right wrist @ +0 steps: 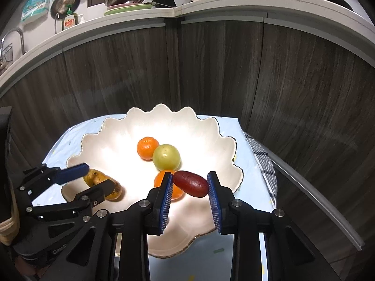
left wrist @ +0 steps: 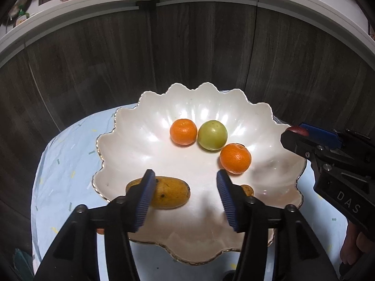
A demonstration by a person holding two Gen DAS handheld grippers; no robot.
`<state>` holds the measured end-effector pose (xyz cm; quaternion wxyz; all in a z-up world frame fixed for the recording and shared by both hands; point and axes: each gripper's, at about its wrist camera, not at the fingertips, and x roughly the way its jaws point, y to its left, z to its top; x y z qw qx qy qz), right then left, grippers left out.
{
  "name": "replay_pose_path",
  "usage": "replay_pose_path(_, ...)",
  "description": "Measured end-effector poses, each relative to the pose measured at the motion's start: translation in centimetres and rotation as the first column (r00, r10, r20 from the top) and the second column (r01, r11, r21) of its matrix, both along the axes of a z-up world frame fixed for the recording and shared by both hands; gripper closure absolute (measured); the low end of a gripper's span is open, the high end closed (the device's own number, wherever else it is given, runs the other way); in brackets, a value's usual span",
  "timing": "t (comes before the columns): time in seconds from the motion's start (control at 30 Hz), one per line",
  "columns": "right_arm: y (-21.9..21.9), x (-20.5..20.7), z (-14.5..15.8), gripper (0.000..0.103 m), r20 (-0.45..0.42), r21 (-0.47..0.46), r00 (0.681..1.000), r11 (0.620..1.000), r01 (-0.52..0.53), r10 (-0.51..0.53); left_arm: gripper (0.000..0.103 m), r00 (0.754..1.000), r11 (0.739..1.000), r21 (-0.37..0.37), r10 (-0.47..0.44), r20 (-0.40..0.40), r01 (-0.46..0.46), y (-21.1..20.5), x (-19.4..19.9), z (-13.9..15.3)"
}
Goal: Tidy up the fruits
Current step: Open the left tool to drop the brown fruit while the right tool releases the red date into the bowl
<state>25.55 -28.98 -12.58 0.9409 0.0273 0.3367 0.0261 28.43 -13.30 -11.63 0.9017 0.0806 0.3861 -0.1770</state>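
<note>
counts: 1 white scalloped bowl [right wrist: 98,145] on the tabletop [left wrist: 70,164], which wears a pale blue cloth. in the bowl you have 2 oranges, far orange [left wrist: 183,132] and near orange [left wrist: 235,158], 1 green round fruit [left wrist: 212,135] touching both of them, and 1 yellow mango [left wrist: 172,195] lying on its side near the front left rim. 1 dark red oval fruit [right wrist: 191,183] makes 5 fruits in all. a small orange-brown bit shows behind your left tongs' right finger in the left wrist view, can't tell what it is.

your left tongs [left wrist: 185,199] stand apart, about half open, over the bowl's near side. the left pad [left wrist: 144,201] overlaps the mango's end; can't tell if it touches. nothing is clamped.

your right tongs [right wrist: 190,197] are narrowly apart with the red fruit between the 2 pads, over the bowl's right side, in front of the near orange. the fruit's 2 ends sit right at the pads; can't tell if they press on it.
</note>
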Motion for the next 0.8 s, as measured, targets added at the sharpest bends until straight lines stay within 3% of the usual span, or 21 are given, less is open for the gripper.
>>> replay_pose_path(0.1,0.0,-0.2,0.2,0.051,0.011,0.001,1.000,1.000,0.007,-0.007,0.045,1.000,1.000,0.007,0.009,0.002,-0.009,0.3,0.0,0.2)
replay_pose_path(0.27,0.2,-0.5,0.7,0.045,0.027,-0.011,1.000,1.000,0.012,-0.012,0.035,1.000,1.000,0.017,0.025,0.014,-0.025,1.0,-0.1,0.5)
replay_pose_path(0.43,0.8,-1.1,1.3,0.032,0.048,-0.017,0.998,0.999,0.027,-0.026,0.029,0.999,0.999,0.024,0.035,0.026,-0.036,1.8,-0.4,1.0)
replay_pose_path(0.8,1.5,-2.2,2.1,0.027,0.062,0.005,0.996,0.998,0.066,-0.066,0.018,0.997,0.999,0.025,0.045,0.058,-0.046,3.4,-1.1,2.4)
